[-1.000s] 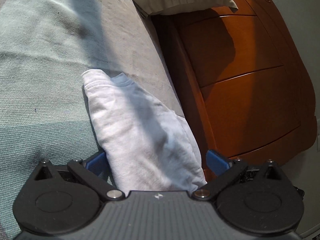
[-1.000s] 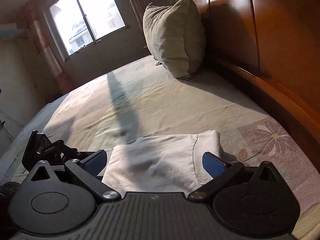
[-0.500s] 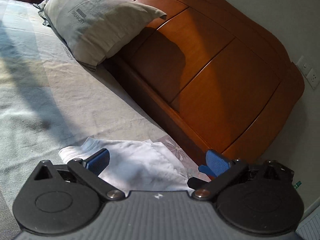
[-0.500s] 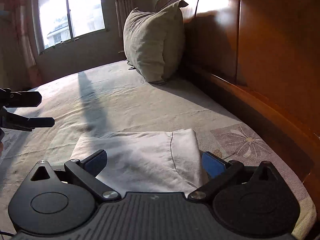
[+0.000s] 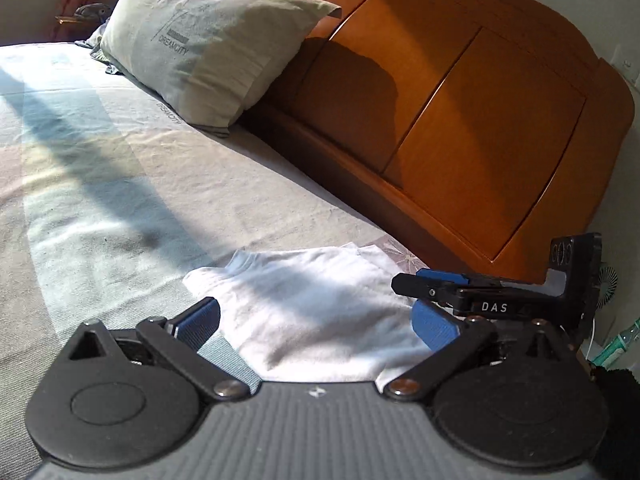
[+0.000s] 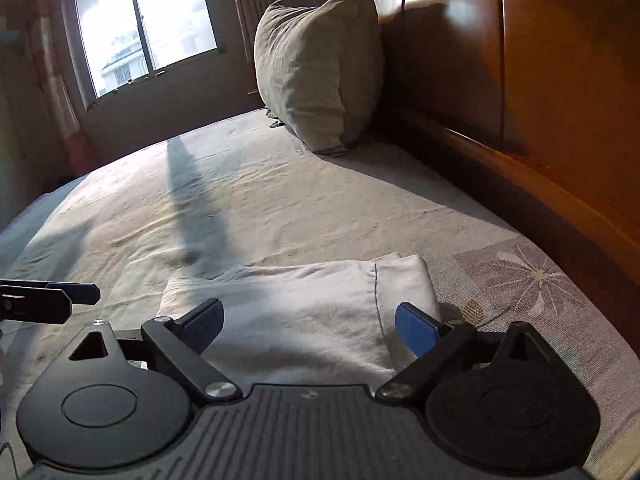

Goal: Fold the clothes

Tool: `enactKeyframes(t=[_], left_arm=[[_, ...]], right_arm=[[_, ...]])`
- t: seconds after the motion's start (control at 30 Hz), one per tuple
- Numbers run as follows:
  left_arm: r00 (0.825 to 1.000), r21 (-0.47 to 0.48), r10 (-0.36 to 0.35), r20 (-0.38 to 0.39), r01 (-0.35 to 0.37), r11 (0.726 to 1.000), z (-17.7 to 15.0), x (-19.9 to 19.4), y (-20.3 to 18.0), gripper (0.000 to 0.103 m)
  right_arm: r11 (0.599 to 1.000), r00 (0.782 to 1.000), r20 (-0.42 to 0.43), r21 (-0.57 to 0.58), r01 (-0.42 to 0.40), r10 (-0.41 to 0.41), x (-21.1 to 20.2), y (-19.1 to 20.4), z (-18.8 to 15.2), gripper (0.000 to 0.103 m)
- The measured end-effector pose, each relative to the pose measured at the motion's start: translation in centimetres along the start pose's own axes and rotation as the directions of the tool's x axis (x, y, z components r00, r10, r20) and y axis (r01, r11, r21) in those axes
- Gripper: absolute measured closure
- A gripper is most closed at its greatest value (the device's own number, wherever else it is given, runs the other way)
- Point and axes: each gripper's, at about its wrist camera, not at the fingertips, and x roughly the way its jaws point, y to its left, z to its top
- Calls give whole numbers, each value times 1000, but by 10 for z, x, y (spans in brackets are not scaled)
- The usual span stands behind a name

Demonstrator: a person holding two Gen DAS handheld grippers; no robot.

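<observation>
A folded white garment (image 5: pixel 312 308) lies flat on the bed near the headboard, seen again in the right wrist view (image 6: pixel 296 312). My left gripper (image 5: pixel 316 320) hovers open over the garment's near edge with nothing between its blue pads. My right gripper (image 6: pixel 312 324) is also open, straddling the near edge of the cloth without holding it. Each gripper shows in the other's view: the right gripper (image 5: pixel 408 282) at the garment's right side, the left gripper (image 6: pixel 80 300) at the left edge of the frame.
The bed sheet (image 6: pixel 280 200) stretches out wide beyond the garment. A grey-green pillow (image 5: pixel 208 44) leans on the wooden headboard (image 5: pixel 460 120), which runs close along the garment's far side. A window (image 6: pixel 144 28) is at the far wall.
The left wrist view has swung up from looking down on the garment to facing the headboard and pillow. The left gripper has drawn away to the left in the right wrist view. The garment stays flat.
</observation>
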Motion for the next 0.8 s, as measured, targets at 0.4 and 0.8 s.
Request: enactKeyframes(t=[0.4,0.8], left_arm=[[989,181,147,5,-146,973,-28,-53,-9,2],[971,379,233,-62,-193,905,-69,-55,-38,1]], right_arm=[[994,999,40,111,-18,13,-36,-10,11,39],[991,990,42,-1,135,-135,-92,34,-81,60]])
